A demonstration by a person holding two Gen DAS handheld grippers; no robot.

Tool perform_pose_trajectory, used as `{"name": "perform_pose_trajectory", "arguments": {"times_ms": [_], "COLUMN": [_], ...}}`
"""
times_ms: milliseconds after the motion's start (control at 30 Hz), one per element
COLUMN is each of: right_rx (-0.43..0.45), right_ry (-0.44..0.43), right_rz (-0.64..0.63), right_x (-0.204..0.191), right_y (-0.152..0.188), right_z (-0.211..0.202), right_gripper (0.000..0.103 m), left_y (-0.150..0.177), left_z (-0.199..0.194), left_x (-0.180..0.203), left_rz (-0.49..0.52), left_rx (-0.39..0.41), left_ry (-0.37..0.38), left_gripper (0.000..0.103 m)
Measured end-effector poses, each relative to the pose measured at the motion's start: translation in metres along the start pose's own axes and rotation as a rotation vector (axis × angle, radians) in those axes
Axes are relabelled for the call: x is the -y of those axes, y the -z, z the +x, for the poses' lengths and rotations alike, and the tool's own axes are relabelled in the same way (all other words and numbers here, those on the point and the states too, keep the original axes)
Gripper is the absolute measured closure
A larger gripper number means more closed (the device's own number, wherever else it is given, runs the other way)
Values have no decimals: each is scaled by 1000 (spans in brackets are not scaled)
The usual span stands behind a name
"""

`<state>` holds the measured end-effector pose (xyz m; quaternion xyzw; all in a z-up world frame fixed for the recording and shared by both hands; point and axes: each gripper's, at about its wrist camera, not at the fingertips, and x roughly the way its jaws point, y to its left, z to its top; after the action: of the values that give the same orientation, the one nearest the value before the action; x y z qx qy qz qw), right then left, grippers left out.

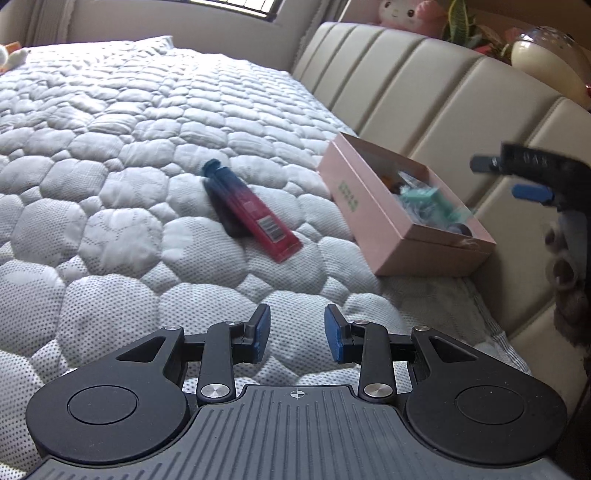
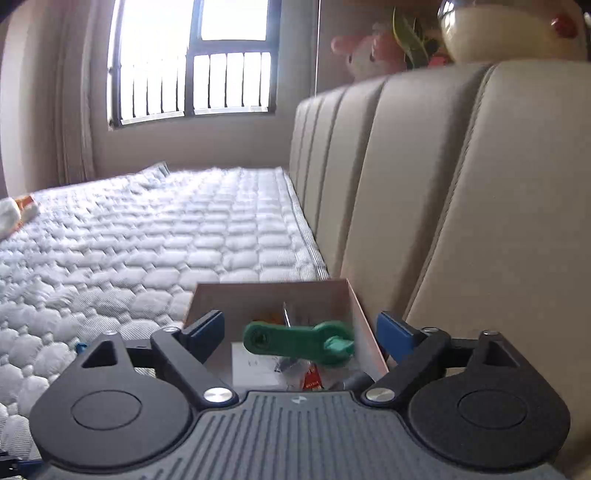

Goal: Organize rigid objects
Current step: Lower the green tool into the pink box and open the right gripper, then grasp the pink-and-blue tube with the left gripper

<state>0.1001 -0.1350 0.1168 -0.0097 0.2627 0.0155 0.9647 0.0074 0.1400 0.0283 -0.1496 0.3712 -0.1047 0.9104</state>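
Observation:
A flat red and blue packet (image 1: 255, 214) lies on the quilted mattress (image 1: 110, 184), partly over a dark object (image 1: 223, 218). To its right an open pink box (image 1: 373, 221) holding several small items stands against the headboard. My left gripper (image 1: 297, 332) hovers low over the mattress in front of both, its jaws a little apart and empty. My right gripper (image 2: 301, 332) stands wide open above the pink box (image 2: 364, 317), where a green plastic piece (image 2: 295, 341) lies among other bits. In the left wrist view the right gripper (image 1: 504, 177) shows at the right edge, held by a hand (image 1: 565, 273).
A beige padded headboard (image 1: 424, 92) runs along the mattress's right side. On the ledge behind it are a plush toy (image 1: 406, 13), a plant (image 1: 461, 22) and a round lamp (image 1: 546, 62). A barred window (image 2: 192, 62) is at the far end. A soft toy (image 2: 14, 214) lies far left.

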Motion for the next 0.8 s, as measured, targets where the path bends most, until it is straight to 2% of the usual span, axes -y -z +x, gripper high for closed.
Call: {"name": "perform_pose_trajectory", "arguments": {"times_ms": [133, 333, 467, 600, 700, 800], "right_rx": [-18, -63, -42, -32, -44, -38], "right_ry": [-3, -28, -24, -52, -57, -67], "right_rz": [-17, -17, -20, 16, 24, 37], "right_x": [-3, -3, 0, 3, 2, 4], "right_y": [31, 95, 129, 147, 149, 151], "right_z": [-3, -16, -30, -34, -28, -28], "right_gripper": [12, 12, 12, 12, 12, 12], "left_y": [2, 1, -4, -15, -29, -49], "left_z": [5, 6, 2, 5, 12, 25], "left_x": [-1, 12, 16, 14, 8, -6], "left_rz": [-10, 39, 59, 54, 7, -105], "left_rx": [-7, 11, 29, 32, 45, 72], "left_ry": [-18, -62, -86, -92, -100, -122], "left_gripper": [68, 68, 68, 68, 68, 68]}}
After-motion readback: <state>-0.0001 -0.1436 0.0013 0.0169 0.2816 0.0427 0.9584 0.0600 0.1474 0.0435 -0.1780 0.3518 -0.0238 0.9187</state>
